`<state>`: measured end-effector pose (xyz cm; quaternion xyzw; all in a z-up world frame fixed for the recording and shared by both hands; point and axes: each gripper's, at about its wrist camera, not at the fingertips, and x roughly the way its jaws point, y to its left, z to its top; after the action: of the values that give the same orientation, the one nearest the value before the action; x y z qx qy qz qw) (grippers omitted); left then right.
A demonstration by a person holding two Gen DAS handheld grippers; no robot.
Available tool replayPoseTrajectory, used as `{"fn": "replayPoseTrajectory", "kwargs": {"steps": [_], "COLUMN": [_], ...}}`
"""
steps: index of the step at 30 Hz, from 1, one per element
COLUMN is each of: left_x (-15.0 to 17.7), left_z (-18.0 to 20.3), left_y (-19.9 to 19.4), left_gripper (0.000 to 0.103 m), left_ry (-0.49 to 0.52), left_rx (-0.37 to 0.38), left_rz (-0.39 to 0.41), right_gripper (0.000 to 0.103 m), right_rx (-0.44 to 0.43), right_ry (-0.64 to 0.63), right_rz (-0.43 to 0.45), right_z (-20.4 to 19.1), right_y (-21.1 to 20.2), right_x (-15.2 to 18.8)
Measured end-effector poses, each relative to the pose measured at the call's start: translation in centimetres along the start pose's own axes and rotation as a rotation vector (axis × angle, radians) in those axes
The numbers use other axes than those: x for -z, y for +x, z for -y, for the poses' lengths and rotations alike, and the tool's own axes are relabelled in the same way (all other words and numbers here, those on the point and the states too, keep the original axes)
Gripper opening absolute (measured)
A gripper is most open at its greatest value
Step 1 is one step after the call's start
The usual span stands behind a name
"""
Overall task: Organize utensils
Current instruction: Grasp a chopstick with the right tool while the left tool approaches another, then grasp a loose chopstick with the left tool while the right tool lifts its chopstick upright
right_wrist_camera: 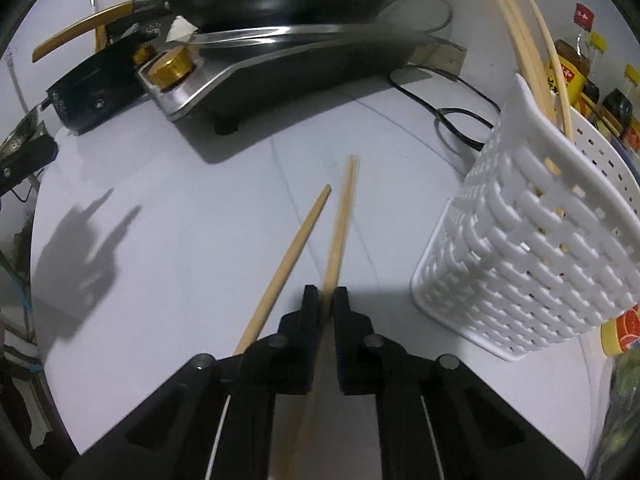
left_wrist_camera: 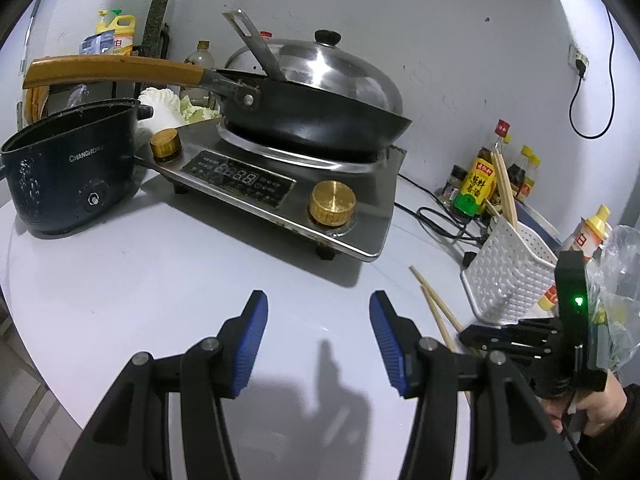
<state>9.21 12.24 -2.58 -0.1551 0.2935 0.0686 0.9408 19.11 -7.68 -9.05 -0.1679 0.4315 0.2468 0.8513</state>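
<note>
My right hand-held gripper (right_wrist_camera: 327,300) is pinching a chopstick (right_wrist_camera: 341,224) low over the table (right_wrist_camera: 180,240); the stick runs forward out of the pressed-together jaws, its far end blurred, so I cannot tell whether it is one stick or two. A second chopstick (right_wrist_camera: 288,264) lies flat on the table just left of it, angled toward it at the far tip, passing under the left finger. The basket (right_wrist_camera: 520,264), white and woven, stands to the right of my gripper, near but apart, tilted in this view. Several chopsticks in the basket (right_wrist_camera: 520,40) lean out of its top.

My left hand-held gripper (left_wrist_camera: 318,320) is spread wide over bare table (left_wrist_camera: 160,272), blue pads (left_wrist_camera: 252,332) facing each other with nothing between. From this side the right hand-held gripper (left_wrist_camera: 464,335) shows at the right edge of the table, low beside the basket (left_wrist_camera: 504,276), with loose chopsticks (left_wrist_camera: 436,312) lying in front of it.

Behind: a cooker (left_wrist_camera: 280,184) with gold knobs, a wok (left_wrist_camera: 312,116) on it under a steel lid (left_wrist_camera: 336,68). A dark blue pot (left_wrist_camera: 68,168) sits toward the left edge. Sauce bottles (left_wrist_camera: 476,184) stand against the wall beyond the basket. A black cord (right_wrist_camera: 452,120) trails across the table between cooker and basket.
</note>
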Motion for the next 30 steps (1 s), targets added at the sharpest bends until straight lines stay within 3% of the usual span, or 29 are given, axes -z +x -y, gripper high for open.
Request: {"fn": "replayPoseTrajectory", "kwargs": {"steps": [8, 21, 30], "left_x": [0.3, 3.1, 5.5], "left_z": [2.5, 11.3, 15.0], "left_y": [0.8, 5.2, 9.5], "left_gripper": [0.053, 0.053, 0.053], "left_ry": [0.057, 0.251, 0.325], "left_rx": [0.012, 0.096, 0.038], "left_rz": [-0.031, -0.202, -0.326], "right_gripper": [0.006, 0.006, 0.006], "right_rx": [0.002, -0.086, -0.143], "right_ry": [-0.019, 0.017, 0.028], "right_rz": [0.049, 0.242, 0.346], "right_z": [-0.5, 0.8, 3.8], "right_y": [-1.9, -9.7, -13.5], "right_x": [1.0, 2.2, 4.7]}}
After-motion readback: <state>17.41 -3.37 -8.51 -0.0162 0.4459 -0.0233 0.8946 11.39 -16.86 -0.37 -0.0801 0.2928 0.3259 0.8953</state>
